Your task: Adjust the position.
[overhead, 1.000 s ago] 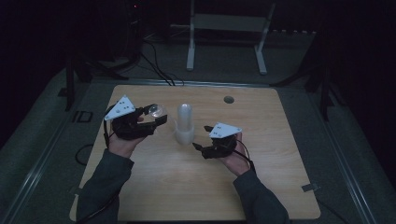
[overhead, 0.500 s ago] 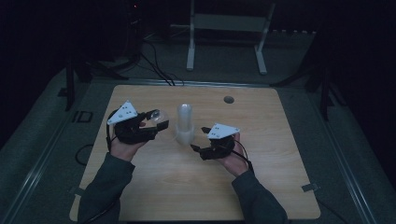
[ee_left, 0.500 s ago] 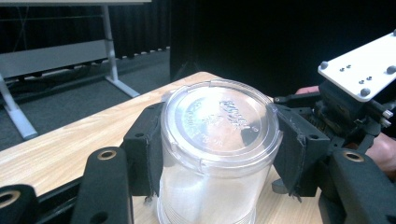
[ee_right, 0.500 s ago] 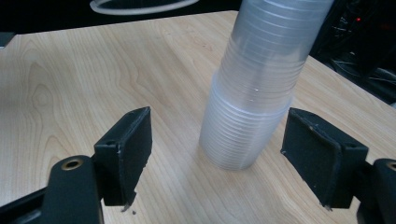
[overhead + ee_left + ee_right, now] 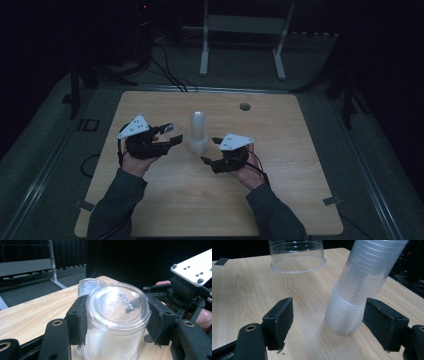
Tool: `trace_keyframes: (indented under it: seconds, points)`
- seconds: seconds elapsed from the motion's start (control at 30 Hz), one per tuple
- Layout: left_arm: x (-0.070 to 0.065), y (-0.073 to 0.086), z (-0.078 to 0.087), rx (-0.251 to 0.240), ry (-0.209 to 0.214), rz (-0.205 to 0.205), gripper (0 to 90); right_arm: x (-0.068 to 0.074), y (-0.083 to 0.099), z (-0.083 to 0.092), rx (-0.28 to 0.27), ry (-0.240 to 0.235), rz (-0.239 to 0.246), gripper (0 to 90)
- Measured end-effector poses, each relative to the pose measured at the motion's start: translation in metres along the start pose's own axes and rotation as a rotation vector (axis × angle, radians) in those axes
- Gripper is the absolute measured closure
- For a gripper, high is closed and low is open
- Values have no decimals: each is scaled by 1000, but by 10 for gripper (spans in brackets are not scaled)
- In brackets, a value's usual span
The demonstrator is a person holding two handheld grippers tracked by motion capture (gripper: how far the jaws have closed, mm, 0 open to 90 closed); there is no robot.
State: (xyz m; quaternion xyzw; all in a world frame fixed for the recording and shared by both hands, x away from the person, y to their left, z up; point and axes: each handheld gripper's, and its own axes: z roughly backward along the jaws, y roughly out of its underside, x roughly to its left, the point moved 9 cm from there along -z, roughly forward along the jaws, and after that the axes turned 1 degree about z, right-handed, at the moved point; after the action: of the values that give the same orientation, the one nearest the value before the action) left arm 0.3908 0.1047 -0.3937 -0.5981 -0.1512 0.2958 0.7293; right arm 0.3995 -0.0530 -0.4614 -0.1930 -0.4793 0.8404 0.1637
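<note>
Scene: a person is sitting at a wooden table (image 5: 165,200) in a dim room, holding a two-jaw gripper in each hand.

Stack of cups: a tall stack of clear plastic cups (image 5: 198,131) is standing upside down near the middle of the table, between the two hands.

Left gripper: the left gripper (image 5: 167,139) is clamping a single clear cup (image 5: 116,322) by its sides, one black pad pressing on each side; the cup's embossed base is facing up toward the camera on that gripper.

Single cup's place: the cup is hanging upside down just to the left of the stack, its open rim appearing clear of the wood in the right gripper view (image 5: 297,255).

Right gripper: the right gripper (image 5: 329,322) is resting low by the foot of the stack with its jaws apart and nothing between the pads; one pad is sitting just beside the stack's lowest rims, though contact cannot be told.

Step in hand: judging from this, one cup is being carried apart from the stack while the other hand is waiting beside the stack.

Next move: the held cup is probably needing a bare spot of table to the left, a level descent until the rim is sitting flat, and only then an opening of the jaws.

Risk: thin plastic is likely bending under a hard squeeze, and a nudge is liable to topple the stack.
</note>
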Motion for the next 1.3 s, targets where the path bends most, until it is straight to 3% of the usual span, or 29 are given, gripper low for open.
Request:
trace_keyframes:
  seconds: [0.63, 1.03, 1.3]
  points:
    - [0, 13, -1, -21, 33, 32, 411, 6, -4, 3, -23, -25, -2, 268]
    - [-4, 16, -1, -51, 84, 43, 411, 13, -10, 6, -50, -47, 7, 267]
    - [-10, 18, -3, -54, 128, 46, 411, 20, -17, 4, -100, -112, -39, 250]
